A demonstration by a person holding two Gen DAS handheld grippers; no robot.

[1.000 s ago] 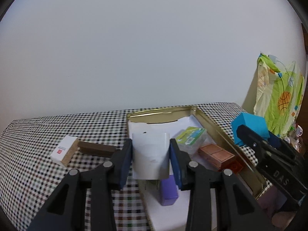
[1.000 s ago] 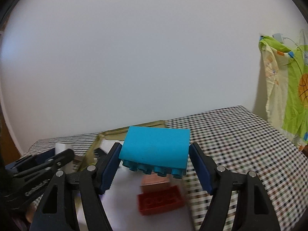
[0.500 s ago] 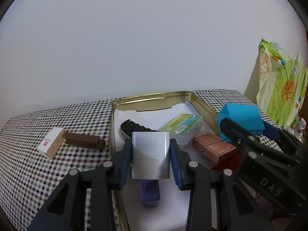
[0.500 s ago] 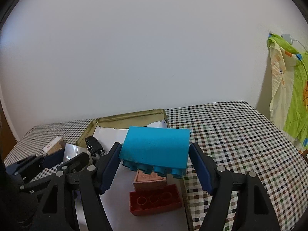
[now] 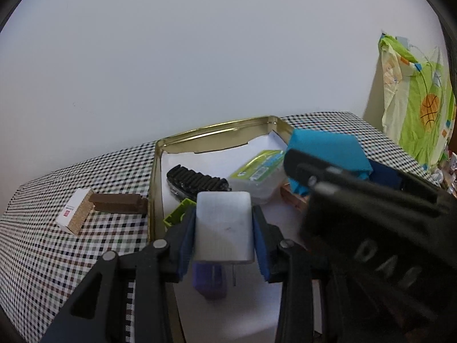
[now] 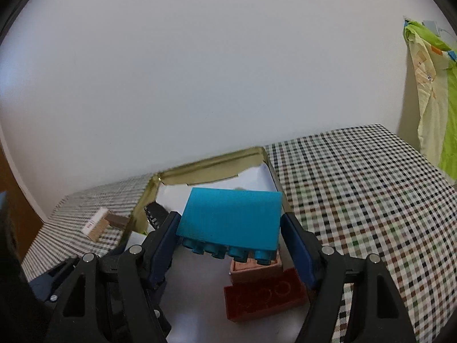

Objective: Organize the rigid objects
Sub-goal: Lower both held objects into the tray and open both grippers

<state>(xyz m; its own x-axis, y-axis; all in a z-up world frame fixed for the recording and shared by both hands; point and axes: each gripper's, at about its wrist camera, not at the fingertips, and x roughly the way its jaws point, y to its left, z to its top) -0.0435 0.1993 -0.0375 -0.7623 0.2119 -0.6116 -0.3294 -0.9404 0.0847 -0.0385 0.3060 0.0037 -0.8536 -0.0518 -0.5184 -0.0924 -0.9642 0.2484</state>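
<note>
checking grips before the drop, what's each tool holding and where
Left tool: white charger, pinched on its two sides. Right tool: blue brick, clamped at both ends.

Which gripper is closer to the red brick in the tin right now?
Right. The right gripper, holding the blue block, hangs just above the red brick. The left gripper, clamping a white charger, sits further off, toward the tin's other side.

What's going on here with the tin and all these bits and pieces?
A person is sorting small hard items into a gold tin tray on a checkered table. The left hand-held gripper is clamped on a white plug adapter over the tray, and the right hand-held gripper grips a blue toy brick above a red brick. A small box lies outside.
</note>
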